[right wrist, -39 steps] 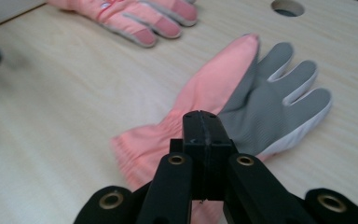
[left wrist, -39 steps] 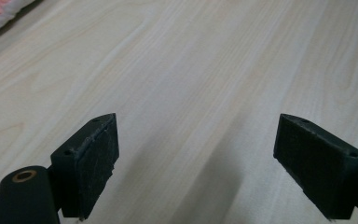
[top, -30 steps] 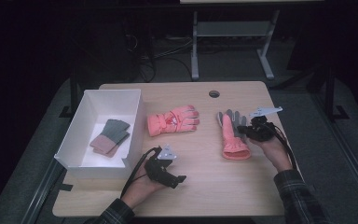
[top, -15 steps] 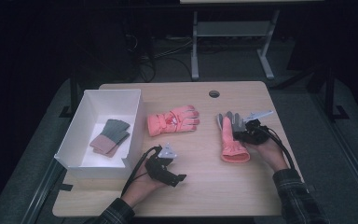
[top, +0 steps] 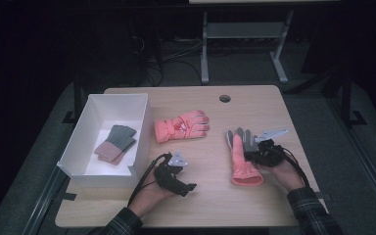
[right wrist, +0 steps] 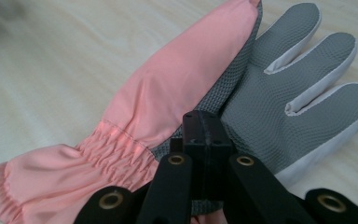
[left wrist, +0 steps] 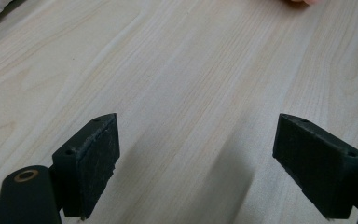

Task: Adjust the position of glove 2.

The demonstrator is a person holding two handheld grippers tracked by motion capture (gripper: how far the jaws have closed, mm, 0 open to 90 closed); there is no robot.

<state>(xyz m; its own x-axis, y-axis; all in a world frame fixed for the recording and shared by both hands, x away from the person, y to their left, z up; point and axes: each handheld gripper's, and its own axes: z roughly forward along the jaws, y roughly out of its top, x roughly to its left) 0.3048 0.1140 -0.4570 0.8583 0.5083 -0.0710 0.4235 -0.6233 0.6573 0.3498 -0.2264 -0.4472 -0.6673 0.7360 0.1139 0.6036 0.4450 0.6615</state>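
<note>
The wooden table carries everything. At its nine o'clock side stands a white box, open on top, and inside it lies a pair of knit gloves, grey at the fingers and dusty pink at the cuffs, one on the other.

Near the table's centre lies a pink glove, back side up, fingers pointing toward three o'clock, well apart from both claws.

The glove in hand lies at about four o'clock from the table's centre. It is a padded winter glove, palm up: the palm and fingers are grey and grainy with pale edging, the thumb part and the gathered cuff are salmon pink. Its fingers point to twelve o'clock and its cuff to six.

The right claw comes in from the glove's three o'clock side. In the right gripper view the jaws are pressed together on the grey palm edge of this glove, just by the elastic wrist gather, pinching the fabric.

The left claw rests near the table's six o'clock edge, pointing toward four o'clock. In the left gripper view its jaws stand wide apart over bare wood, with nothing between them.
</note>
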